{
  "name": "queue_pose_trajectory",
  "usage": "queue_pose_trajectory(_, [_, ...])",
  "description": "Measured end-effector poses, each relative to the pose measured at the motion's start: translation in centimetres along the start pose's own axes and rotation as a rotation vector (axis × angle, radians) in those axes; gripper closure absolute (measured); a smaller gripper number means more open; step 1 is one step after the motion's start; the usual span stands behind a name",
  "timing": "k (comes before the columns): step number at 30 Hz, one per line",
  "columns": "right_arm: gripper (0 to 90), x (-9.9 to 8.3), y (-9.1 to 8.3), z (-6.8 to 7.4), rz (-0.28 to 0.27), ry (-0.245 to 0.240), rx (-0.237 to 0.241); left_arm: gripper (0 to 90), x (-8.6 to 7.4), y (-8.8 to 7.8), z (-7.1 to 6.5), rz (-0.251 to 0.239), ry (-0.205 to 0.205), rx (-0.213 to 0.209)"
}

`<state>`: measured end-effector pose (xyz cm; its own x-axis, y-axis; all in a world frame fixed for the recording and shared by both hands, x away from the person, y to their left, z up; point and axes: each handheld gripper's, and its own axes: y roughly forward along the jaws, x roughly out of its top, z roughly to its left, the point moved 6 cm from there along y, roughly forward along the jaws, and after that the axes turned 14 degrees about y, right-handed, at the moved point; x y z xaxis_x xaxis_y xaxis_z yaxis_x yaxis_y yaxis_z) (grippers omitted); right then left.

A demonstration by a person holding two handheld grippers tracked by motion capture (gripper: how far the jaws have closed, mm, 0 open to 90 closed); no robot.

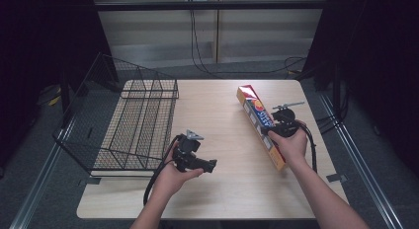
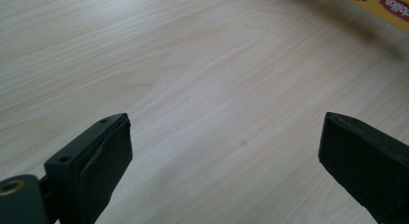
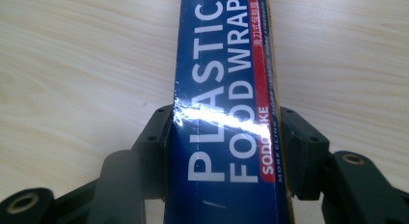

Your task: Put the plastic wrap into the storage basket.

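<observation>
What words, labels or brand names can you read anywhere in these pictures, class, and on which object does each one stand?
"PLASTIC FOOD WRAP": large white letters on the blue face of the food wrap box, held between the right gripper fingers.
"SODOLIKE": white on that box's red strip, partly under glare, so less certain.
Chinese characters and the small line along the same strip: too small to read.
"...olike": red label on the yellow box edge in the left gripper view; the rest is cropped.
Box print in the high view: blurred.

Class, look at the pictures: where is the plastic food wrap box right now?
In the high view the plastic food wrap box lies aslant on the right half of the wooden table, opposite the wire basket. The right claw is shut on its sides.
</observation>
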<state>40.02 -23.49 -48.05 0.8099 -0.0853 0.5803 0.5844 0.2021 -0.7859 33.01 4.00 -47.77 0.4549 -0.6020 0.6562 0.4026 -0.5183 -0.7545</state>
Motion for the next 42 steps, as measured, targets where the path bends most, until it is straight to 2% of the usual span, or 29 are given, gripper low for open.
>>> queue_pose_trajectory(1, [46.0, -0.2, -0.5, 0.4, 0.007, -0.015, 0.023, 4.5, 0.1, 0.0, 0.0, -0.003, 0.006, -0.016])
queue_pose_trajectory(2, [46.0, -0.2, -0.5, 0.4, 0.007, -0.015, 0.023, 4.5, 0.1, 0.0, -0.2, -0.005, 0.005, -0.022])
queue_pose_trajectory(3, [46.0, -0.3, -0.9, 0.8, 0.008, -0.033, 0.038, 3.9, 0.1, 0.0, -0.3, -0.009, 0.020, -0.070])
queue_pose_trajectory(4, [46.0, -0.3, -0.9, 0.8, 0.008, -0.033, 0.038, 3.5, 0.1, 0.0, -0.3, -0.009, 0.020, -0.070])
queue_pose_trajectory(5, [46.0, -0.3, -1.0, 0.9, 0.009, -0.042, 0.038, 3.5, 0.2, 0.0, -0.7, -0.030, 0.001, -0.098])
queue_pose_trajectory(6, [46.0, -0.3, -1.2, 1.1, 0.007, -0.050, 0.048, 3.3, 0.2, -0.2, -0.6, -0.020, 0.032, -0.114])
queue_pose_trajectory(8, [45.9, -0.5, -1.6, 1.5, 0.013, -0.054, 0.056, 2.4, 0.5, -0.4, -0.8, -0.050, 0.017, -0.145])
queue_pose_trajectory(11, [45.9, -0.6, -1.9, 1.8, 0.015, -0.077, 0.067, 2.1, 0.6, -0.5, -0.7, -0.049, 0.039, -0.153])
queue_pose_trajectory(12, [45.9, -0.7, -2.0, 2.1, 0.023, -0.094, 0.076, 2.0, 0.9, -0.6, -0.8, -0.063, 0.040, -0.172])
queue_pose_trajectory(15, [45.9, -0.9, -2.2, 2.3, 0.022, -0.138, 0.057, 1.7, 1.2, -0.6, -0.8, -0.080, 0.019, -0.178])
queue_pose_trajectory(16, [45.9, -0.9, -2.2, 2.3, 0.022, -0.138, 0.057, 1.7, 1.2, -0.6, -0.8, -0.080, 0.019, -0.178])
queue_pose_trajectory(17, [45.9, -1.1, -2.4, 2.6, 0.030, -0.151, 0.087, 1.7, 1.2, -0.6, -0.7, -0.075, 0.032, -0.184])
queue_pose_trajectory(19, [45.9, -1.2, -2.5, 2.6, 0.033, -0.155, 0.090, 1.7, 1.4, -0.5, -0.5, -0.073, 0.045, -0.172])
queue_pose_trajectory(20, [45.9, -1.3, -2.8, 3.0, 0.040, -0.170, 0.109, 1.9, 1.4, -0.5, -0.4, -0.070, 0.056, -0.168])
queue_pose_trajectory(24, [45.9, -1.5, -3.0, 3.3, 0.047, -0.193, 0.132, 2.0, 2.0, -0.6, -0.2, -0.072, 0.068, -0.172])
queue_pose_trajectory(25, [45.9, -1.6, -3.2, 3.6, 0.058, -0.211, 0.153, 1.8, 2.3, -0.6, -0.2, -0.083, 0.067, -0.186])
queue_pose_trajectory(26, [45.9, -1.6, -3.2, 3.6, 0.058, -0.211, 0.153, 1.8, 2.5, -0.7, -0.2, -0.082, 0.080, -0.211])
queue_pose_trajectory(27, [45.9, -1.6, -3.3, 3.8, 0.055, -0.240, 0.170, 1.1, 2.9, -0.9, -0.1, -0.097, 0.103, -0.209])
queue_pose_trajectory(30, [45.9, -1.6, -3.6, 3.9, 0.059, -0.252, 0.187, 1.9, 3.5, -1.1, 0.2, -0.103, 0.106, -0.217])
queue_pose_trajectory(33, [45.8, -1.7, -3.8, 4.0, 0.069, -0.271, 0.204, 2.9, 4.1, -1.3, 1.0, -0.085, 0.131, -0.206])
queue_pose_trajectory(36, [45.7, -1.8, -4.0, 4.1, 0.073, -0.280, 0.219, 3.6, 4.5, -1.2, 1.2, -0.085, 0.132, -0.209])
queue_pose_trajectory(38, [45.7, -1.8, -4.2, 4.2, 0.077, -0.293, 0.224, 4.0, 5.0, -1.3, 1.4, -0.060, 0.170, -0.212])
queue_pose_trajectory(39, [45.7, -1.9, -4.3, 4.1, 0.081, -0.305, 0.228, 4.1, 5.3, -1.3, 1.3, -0.074, 0.174, -0.214])
queue_pose_trajectory(41, [45.7, -1.9, -4.4, 4.2, 0.082, -0.318, 0.239, 4.0, 5.6, -1.5, 1.3, -0.069, 0.182, -0.206])
queue_pose_trajectory(42, [45.7, -2.0, -4.5, 4.3, 0.082, -0.322, 0.243, 4.0, 6.1, -1.6, 1.4, -0.066, 0.224, -0.197])
